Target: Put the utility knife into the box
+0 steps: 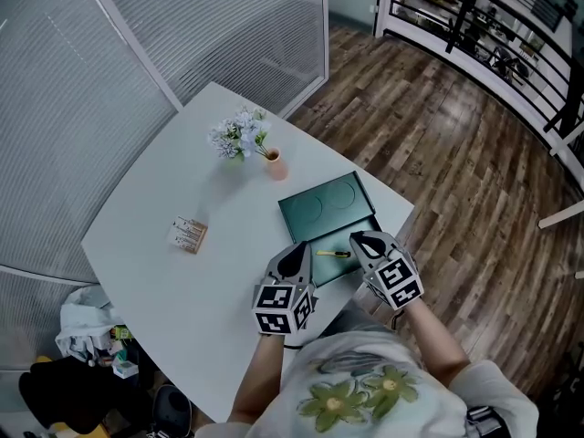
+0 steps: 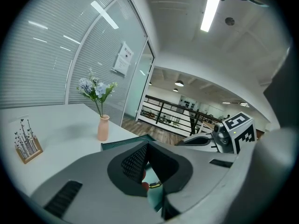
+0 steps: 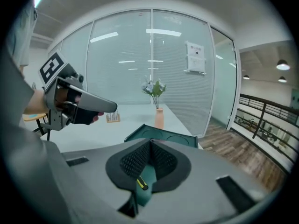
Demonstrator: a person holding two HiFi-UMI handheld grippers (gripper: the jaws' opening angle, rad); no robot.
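The job looks all but done to me. Going from the left across the white table (image 1: pixel 155 208), there is one small wooden card stand (image 1: pixel 187 235), then one pink vase (image 1: pixel 276 166) of pale flowers. Next comes the left gripper (image 1: pixel 294 255), its jaws pressed together on nothing, hovering by the near left corner of the one green box (image 1: pixel 328 203). The one yellow utility knife (image 1: pixel 334 254) lies inside the box's tray — between the two grippers, touched by neither. The right gripper (image 1: pixel 362 242) hangs by the tray's right end, its jaws likewise closed and empty. Only the lid is open — and the task doesn't ask for it to be shut.
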